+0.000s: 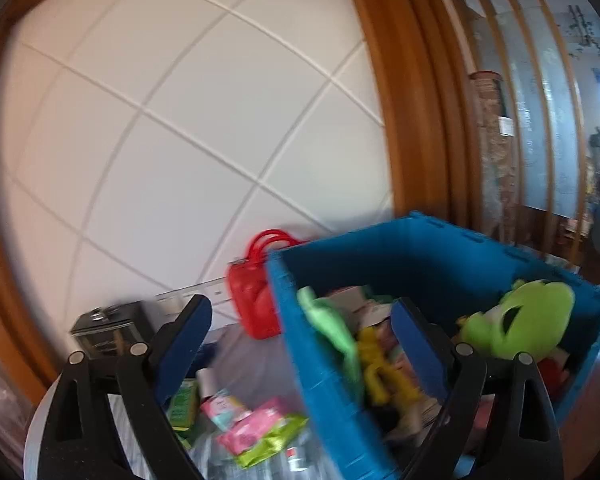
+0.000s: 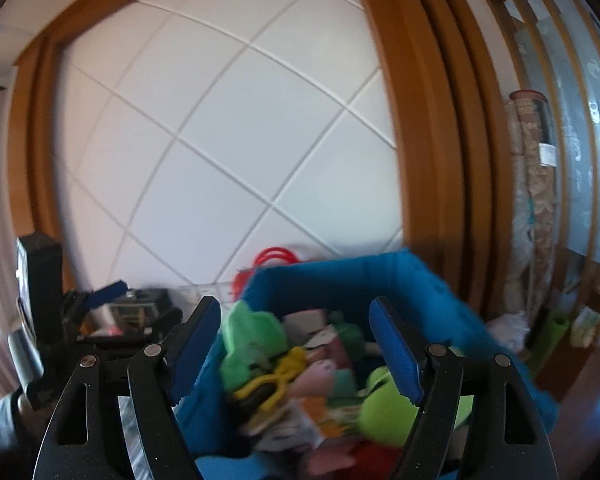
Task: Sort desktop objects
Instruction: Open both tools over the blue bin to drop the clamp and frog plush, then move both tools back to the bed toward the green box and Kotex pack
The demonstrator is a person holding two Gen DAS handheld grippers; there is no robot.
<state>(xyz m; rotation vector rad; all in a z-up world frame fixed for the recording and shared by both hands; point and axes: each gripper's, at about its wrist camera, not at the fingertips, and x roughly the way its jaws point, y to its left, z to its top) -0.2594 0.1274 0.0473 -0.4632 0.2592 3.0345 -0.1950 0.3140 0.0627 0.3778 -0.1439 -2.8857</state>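
The blue plastic crate (image 2: 340,280) lies straight ahead of the right tongs (image 2: 296,344), filling the lower centre of the right wrist view, so this hand looks the nearer for a pick from it. Both sets of tongs stand wide with nothing between the pads. In the left wrist view the left tongs (image 1: 304,340) straddle the crate's near wall (image 1: 320,360): its left finger is over the loose packets on the worktop, its right finger over the crate.

Inside the crate sit a soft lime-green frog plush (image 1: 520,320), a pale green fabric toy (image 2: 252,332) and a limp yellow rubbery figure (image 2: 280,368) lying slantwise, among cardboard cartons. Outside, at lower left of the left view, are glossy crinkled pink and green snack packets (image 1: 260,432), and behind them a red hard-shelled handbag (image 1: 256,296) against the white tiled wall.
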